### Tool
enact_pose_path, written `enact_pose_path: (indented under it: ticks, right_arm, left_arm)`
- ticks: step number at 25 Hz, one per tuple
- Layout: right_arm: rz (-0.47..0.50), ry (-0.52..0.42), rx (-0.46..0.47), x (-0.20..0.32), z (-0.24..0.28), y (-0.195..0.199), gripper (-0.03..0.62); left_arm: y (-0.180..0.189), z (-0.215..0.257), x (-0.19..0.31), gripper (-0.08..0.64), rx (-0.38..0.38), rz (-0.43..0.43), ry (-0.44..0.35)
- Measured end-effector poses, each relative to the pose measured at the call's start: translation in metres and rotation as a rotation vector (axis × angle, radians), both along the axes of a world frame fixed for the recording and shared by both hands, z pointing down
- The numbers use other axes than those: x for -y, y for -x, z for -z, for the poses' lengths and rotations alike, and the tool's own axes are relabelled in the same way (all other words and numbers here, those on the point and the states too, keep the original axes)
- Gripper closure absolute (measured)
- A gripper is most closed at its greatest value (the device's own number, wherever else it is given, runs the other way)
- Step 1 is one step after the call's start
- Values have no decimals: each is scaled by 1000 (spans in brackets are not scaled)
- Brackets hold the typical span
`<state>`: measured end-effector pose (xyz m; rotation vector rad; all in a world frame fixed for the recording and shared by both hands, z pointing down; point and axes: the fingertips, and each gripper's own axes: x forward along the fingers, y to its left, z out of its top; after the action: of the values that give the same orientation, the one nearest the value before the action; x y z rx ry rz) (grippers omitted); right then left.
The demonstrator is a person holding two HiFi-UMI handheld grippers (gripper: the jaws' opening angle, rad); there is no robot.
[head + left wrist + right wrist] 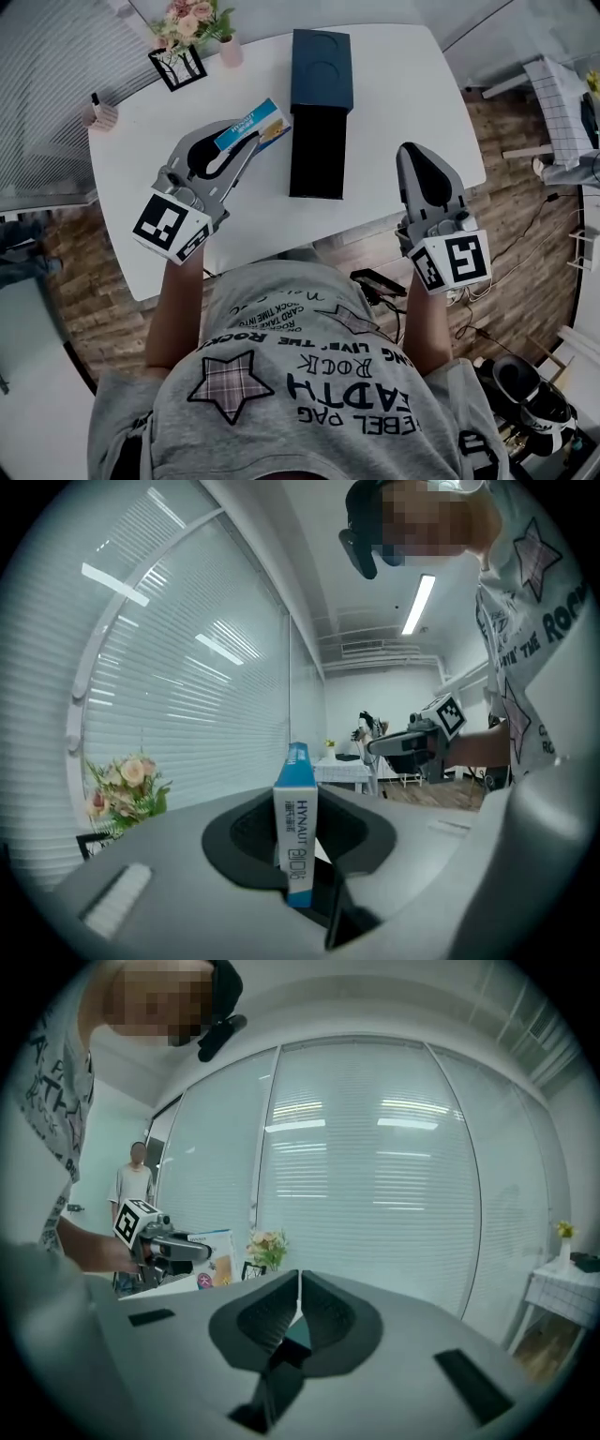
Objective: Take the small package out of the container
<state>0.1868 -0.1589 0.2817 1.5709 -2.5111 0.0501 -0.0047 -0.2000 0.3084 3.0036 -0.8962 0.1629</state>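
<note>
A small blue-and-white package (255, 125) is lifted above the white table (403, 84), left of the dark blue container (320, 111). The container lies lengthwise with its black inner part slid out toward me. My left gripper (246, 141) is shut on the package, which stands upright between the jaws (296, 827) in the left gripper view. My right gripper (412, 152) hovers over the table's front right edge, shut with nothing in it; its fingertips (300, 1283) meet. The right gripper view also catches the left gripper (159, 1244) and the package (212, 1258).
At the table's far left stand a flower pot (194, 28), a black wire frame (178, 67) and a pink cup (99, 114). A white rack (561, 103) stands on the wooden floor at right. A person (134, 1185) stands in the background.
</note>
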Motion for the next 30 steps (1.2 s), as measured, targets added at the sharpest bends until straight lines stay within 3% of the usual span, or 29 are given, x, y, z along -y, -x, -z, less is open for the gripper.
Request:
enact_pose_path:
  ticks: [10, 30]
  right_arm:
    - [-47, -85, 55, -10, 27, -7, 577]
    - [-76, -122, 72, -12, 36, -3, 578]
  left_arm:
    - [22, 33, -3, 471, 16, 127, -109]
    - [35, 35, -4, 471, -16, 168, -91]
